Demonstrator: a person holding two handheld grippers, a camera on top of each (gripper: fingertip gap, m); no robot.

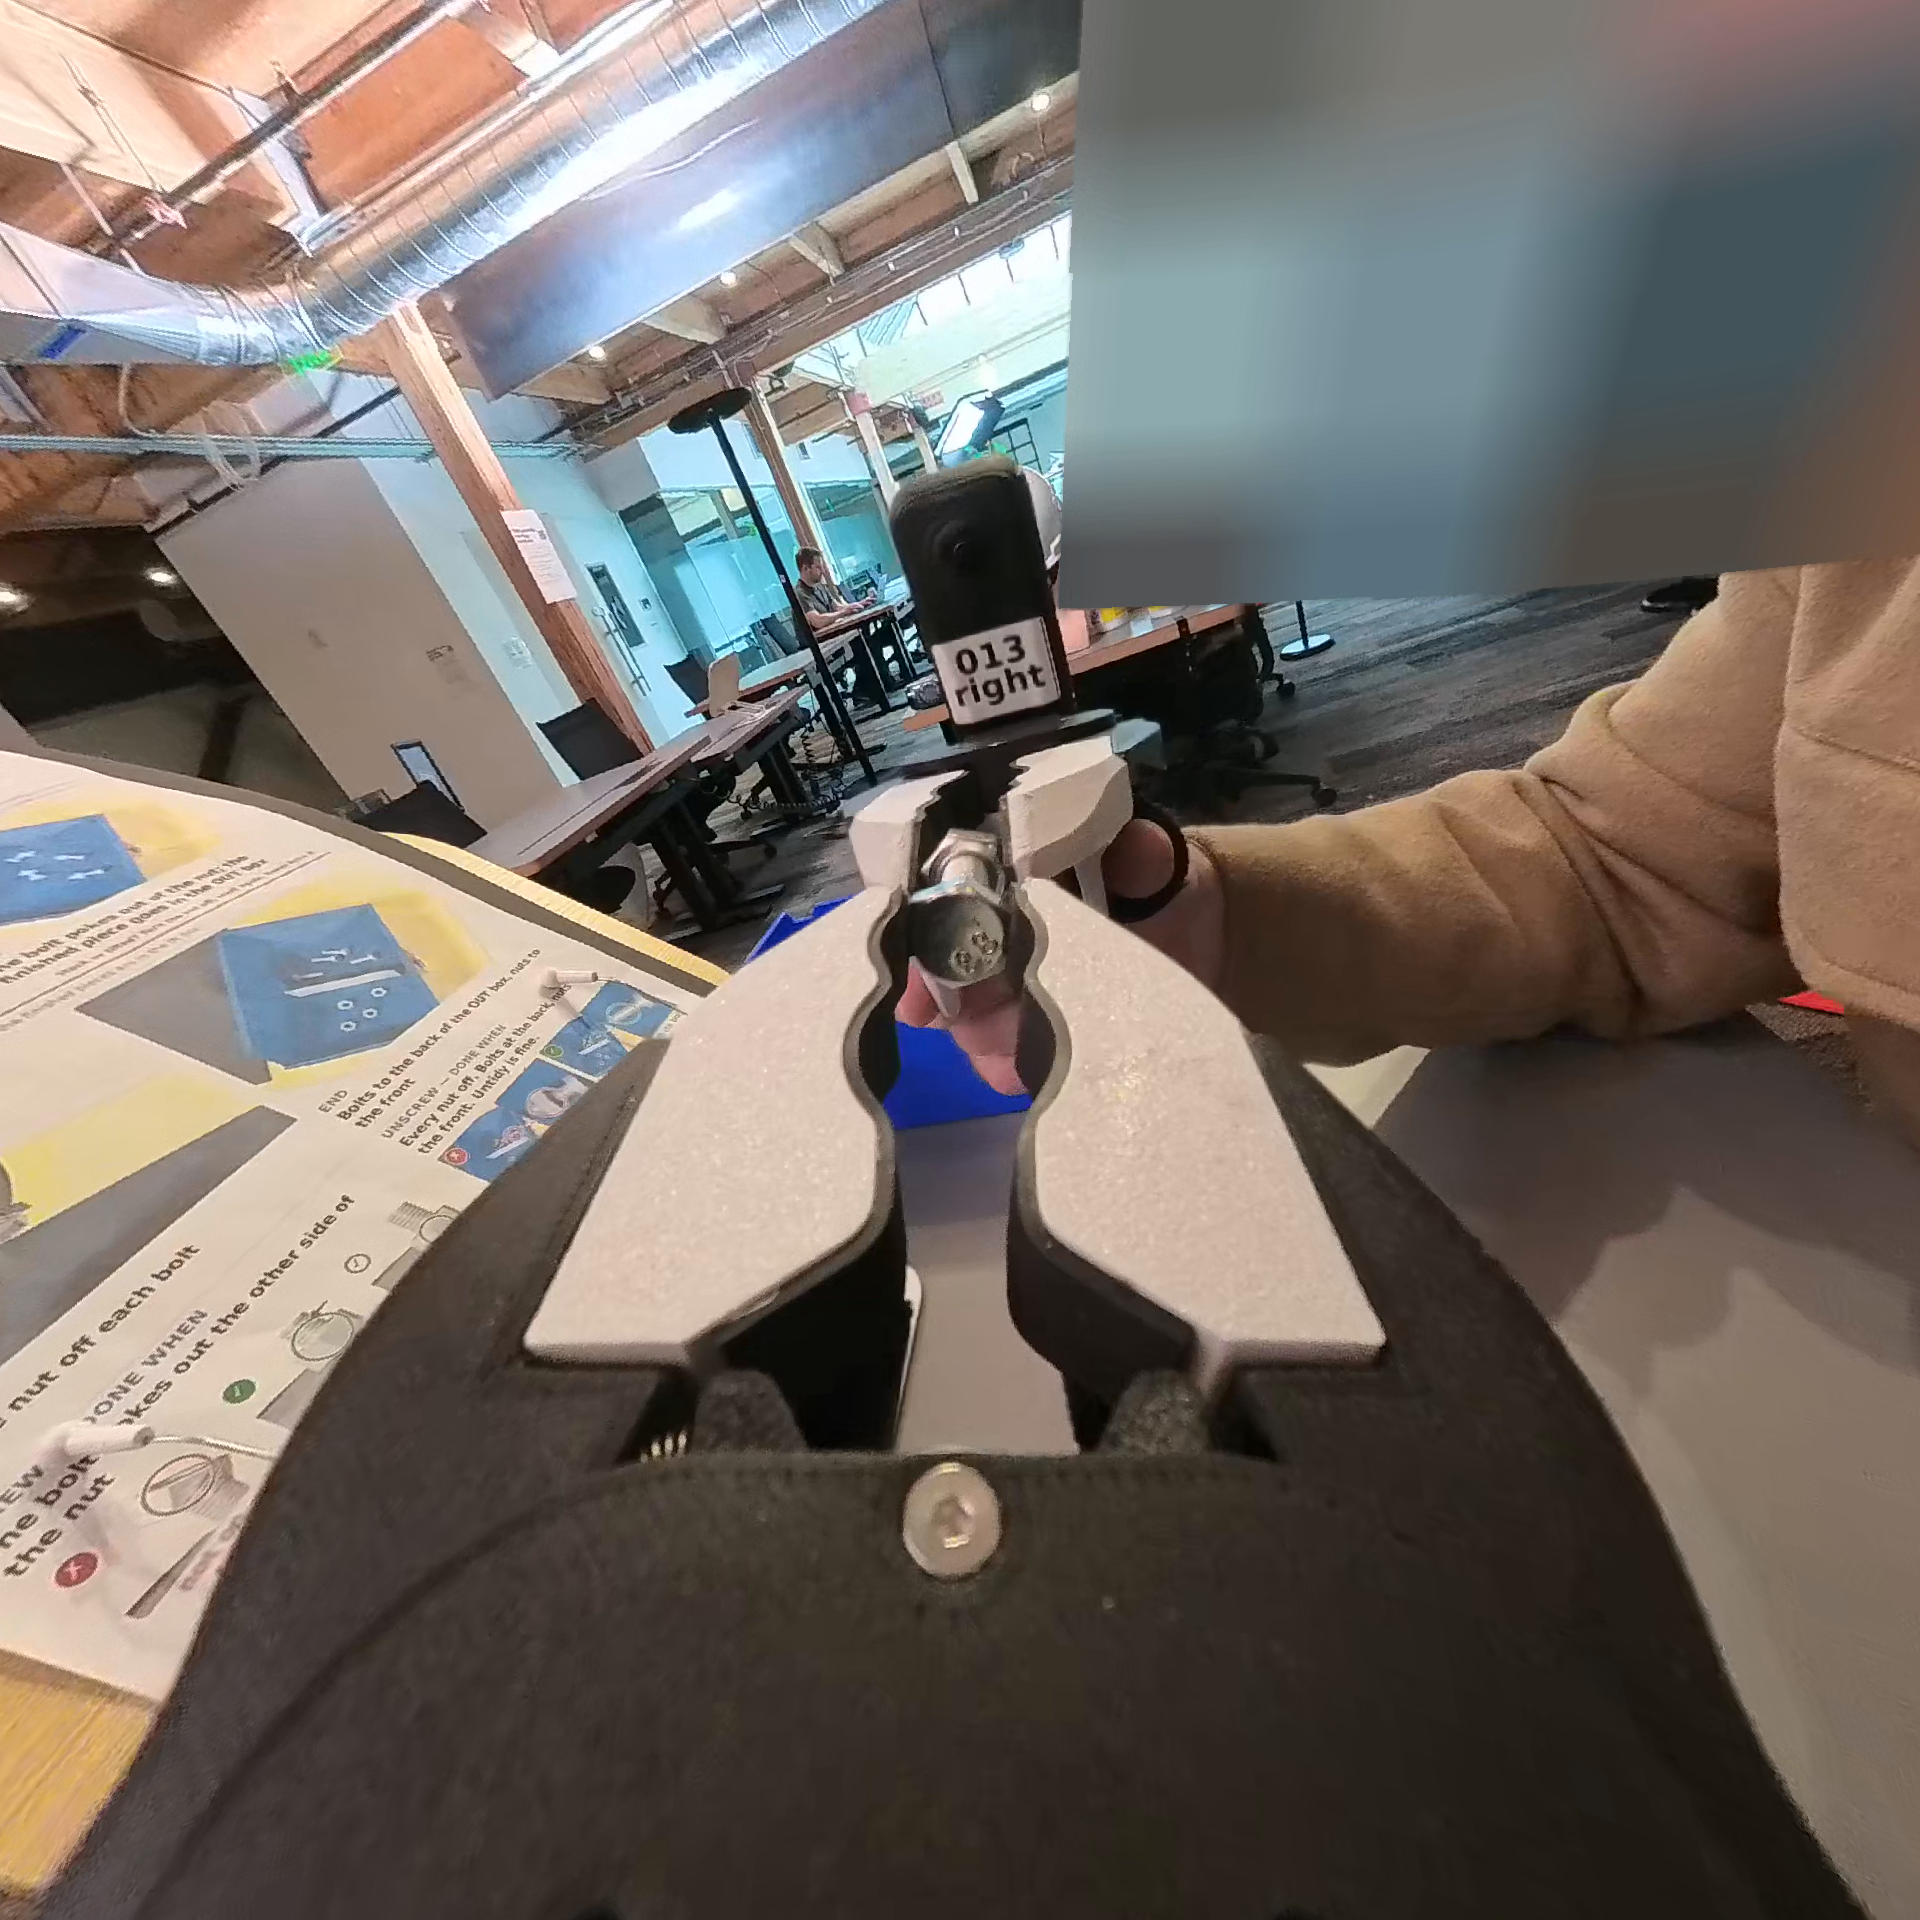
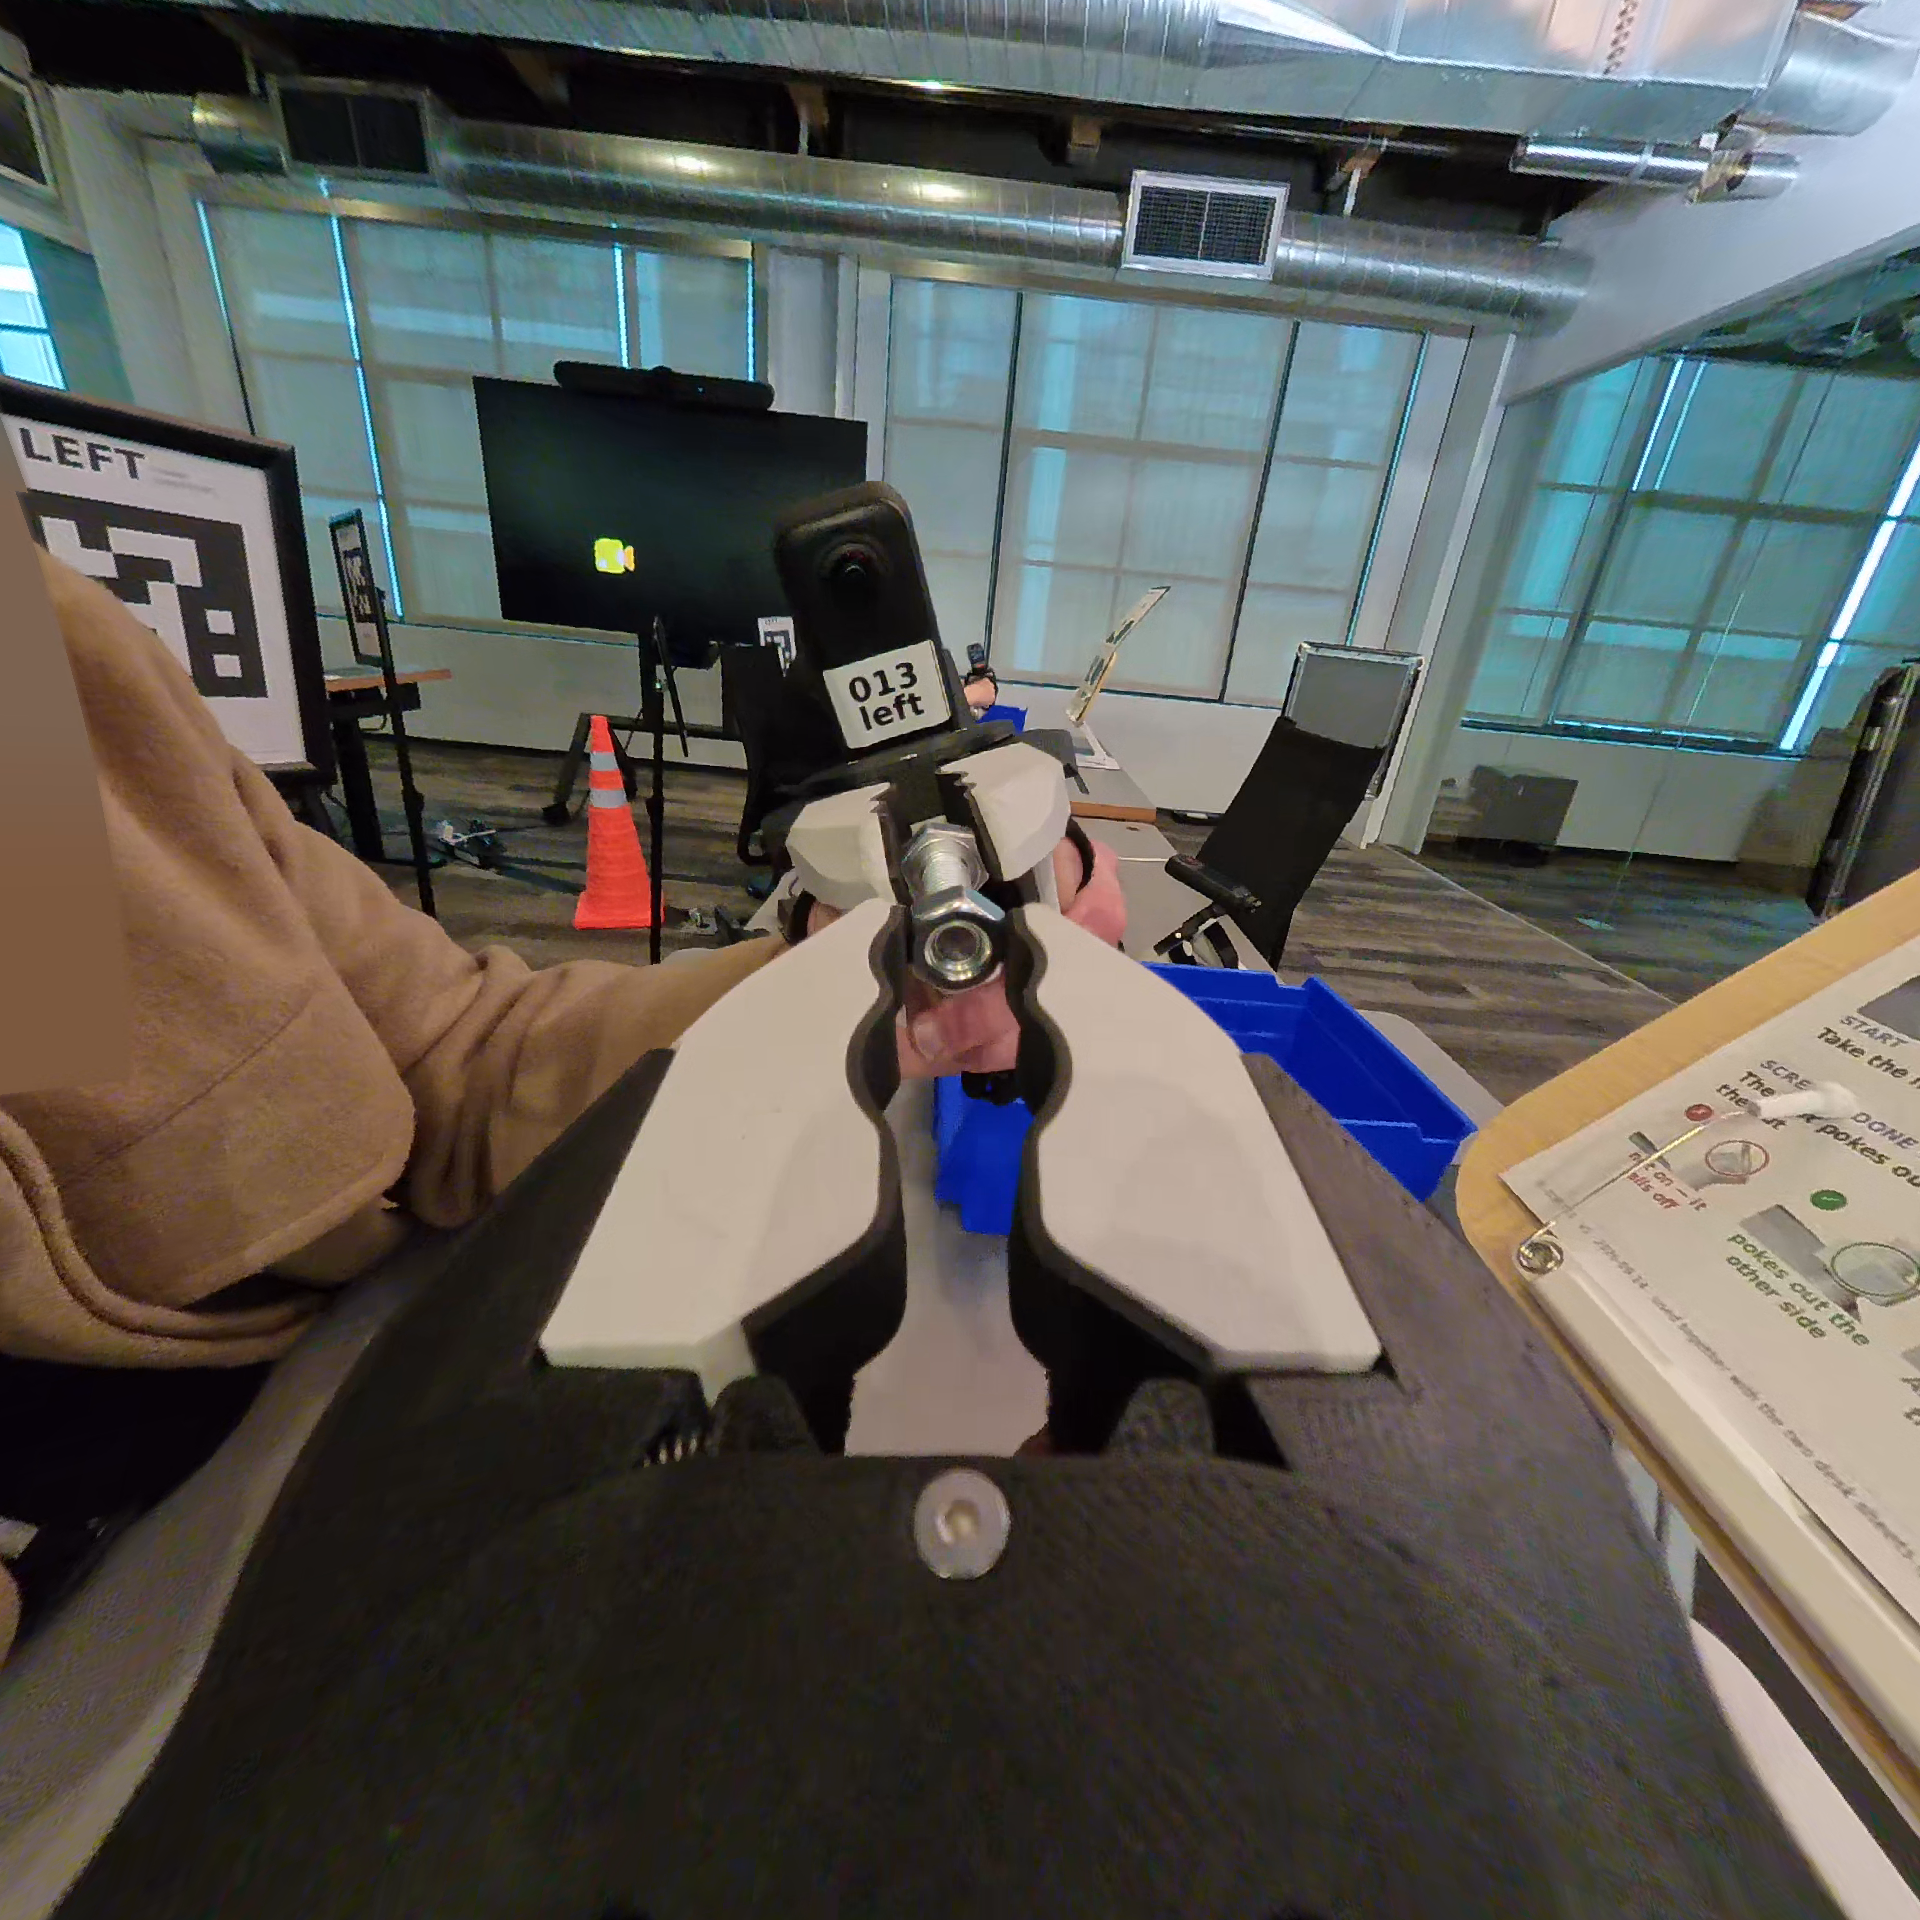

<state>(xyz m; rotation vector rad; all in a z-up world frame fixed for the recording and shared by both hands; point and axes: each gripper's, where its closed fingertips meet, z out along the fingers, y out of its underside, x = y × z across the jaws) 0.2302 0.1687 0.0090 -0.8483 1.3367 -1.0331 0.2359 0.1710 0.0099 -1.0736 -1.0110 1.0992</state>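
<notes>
Grey table (image 2: 966,1382) below both tools, mostly hidden by their black bodies. Printed sheets on a board at table edge: left side in left wrist view (image 1: 208,1039), right side in right wrist view (image 2: 1766,1247), both cut off by frame. Blue bin (image 2: 1340,1060) on table beyond the tips, partly covered by fingers; only a blue sliver in left wrist view (image 1: 935,1081). Tan sleeve (image 1: 1507,894) reaching in behind far tool; large blurred patches above. Left gripper (image 1: 958,940) clenched on hexagonal head of a bolt (image 1: 961,940). Right gripper (image 2: 954,951) facing it tip to tip, clamped on a nut (image 2: 956,945) at the bolt's far end; shaft bridging the two, held level in the air above table, near the bin. A second nut or washer seemingly farther along the shaft, too small to be sure. Hands behind the tools largely hidden, only fingertips (image 2: 956,1039) showing through the gap.
</notes>
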